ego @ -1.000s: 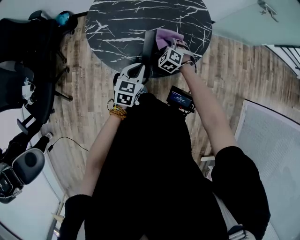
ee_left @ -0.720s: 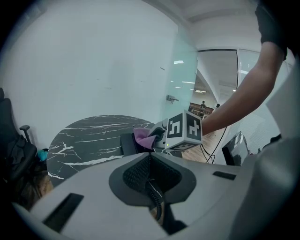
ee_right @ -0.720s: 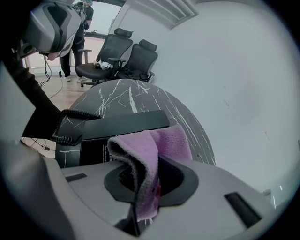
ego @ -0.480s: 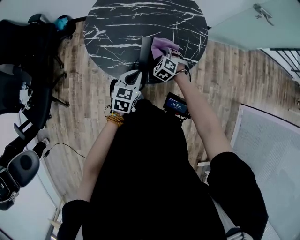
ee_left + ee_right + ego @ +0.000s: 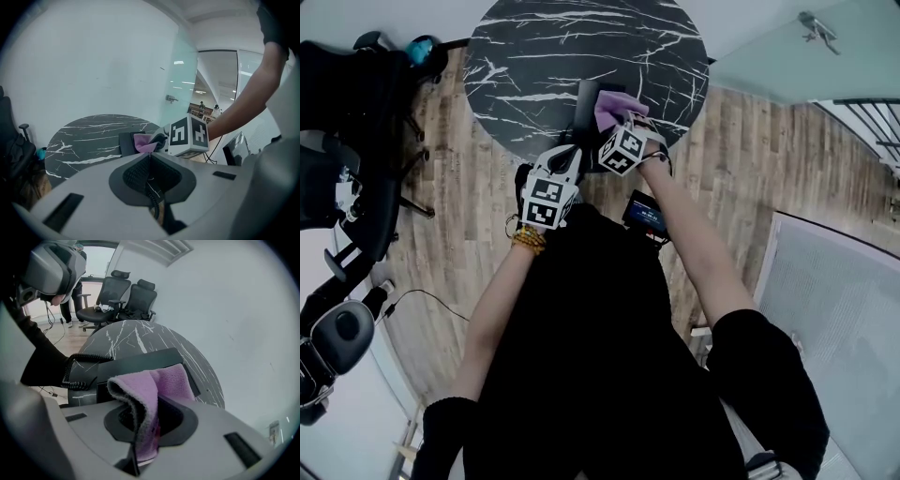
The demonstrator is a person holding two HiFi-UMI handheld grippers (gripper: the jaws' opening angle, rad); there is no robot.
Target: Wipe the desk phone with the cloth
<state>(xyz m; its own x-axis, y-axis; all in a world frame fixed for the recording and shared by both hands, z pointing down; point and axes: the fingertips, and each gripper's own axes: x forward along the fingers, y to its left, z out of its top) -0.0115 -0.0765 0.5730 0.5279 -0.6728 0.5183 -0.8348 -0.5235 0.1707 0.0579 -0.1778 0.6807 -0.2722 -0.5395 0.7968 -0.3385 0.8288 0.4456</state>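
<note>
One black desk phone (image 5: 136, 363) near a marble table's (image 5: 133, 336) edge, purple cloth (image 5: 174, 377) over it.
Soft and limp, the cloth probably handles best bunched, as the right gripper's (image 5: 149, 414) closed jaws pinch it; the left gripper (image 5: 149, 160) is clamped on the coiled cord (image 5: 154, 201).

From my feed, a plain white wall (image 5: 84, 56) stands behind a round black marble-look table with white veins (image 5: 544, 56). The floor is grey-brown wood planks (image 5: 459, 225), and a thin dark cable (image 5: 427, 284) trails across it on the left. Black high-backed office chairs on castors (image 5: 126, 296) stand close together beside the table. A pale green frosted glass panel (image 5: 183, 79) with a small metal handle (image 5: 171, 98) adjoins the wall. Past it, clear glazing shows a brightly lit space. A pale grey ribbed panel (image 5: 834, 309) fills the head view's right side.
</note>
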